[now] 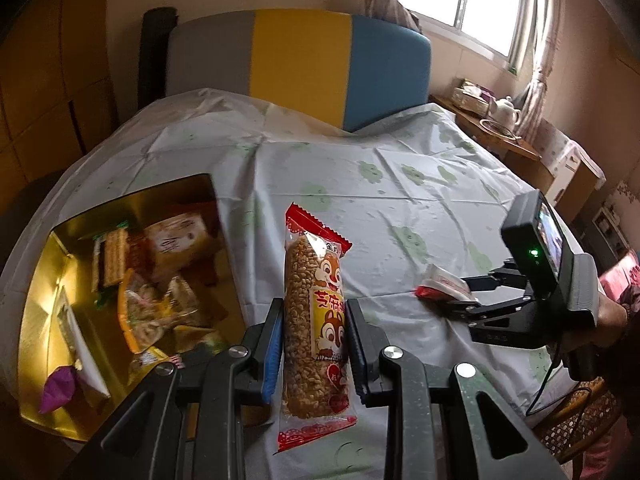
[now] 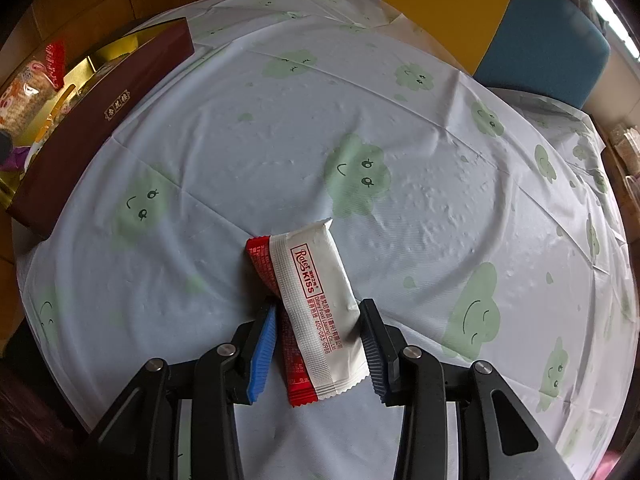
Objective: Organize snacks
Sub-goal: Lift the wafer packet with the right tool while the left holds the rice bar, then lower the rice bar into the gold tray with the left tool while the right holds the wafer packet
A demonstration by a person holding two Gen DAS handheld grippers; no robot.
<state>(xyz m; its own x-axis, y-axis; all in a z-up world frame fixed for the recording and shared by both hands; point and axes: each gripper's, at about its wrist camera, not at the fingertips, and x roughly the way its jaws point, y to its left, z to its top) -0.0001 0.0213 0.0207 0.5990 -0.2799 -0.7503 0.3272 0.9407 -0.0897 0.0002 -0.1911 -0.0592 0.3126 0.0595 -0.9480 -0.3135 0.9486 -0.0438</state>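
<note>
**Sesame bar in the air, wafer packet being bracketed**

At nine o'clock in the left wrist view, the gold-lined box (image 1: pixel 52 248) is sitting on the surface (image 1: pixel 400 184), already holding several wrapped snacks. Just to its right, the left tongs (image 1: pixel 314 344) are gripping the sesame bar (image 1: pixel 314 320) across its middle, narrow on the wrapper, with the bar lifted clear of the cloth. The bar is looking light and crisp, so a mid-body hold seems wise; squeezing harder would likely crumble it.

Further right, at three o'clock, the right tongs (image 2: pixel 320 344) are standing half-wide astride the red-and-white packet (image 2: pixel 316 304), which is lying flat on the surface. Whether the pads are touching it yet, I cannot tell. The glossy film is probably slippery, and the contents are probably fragile; taking it across its short width looks best.
</note>
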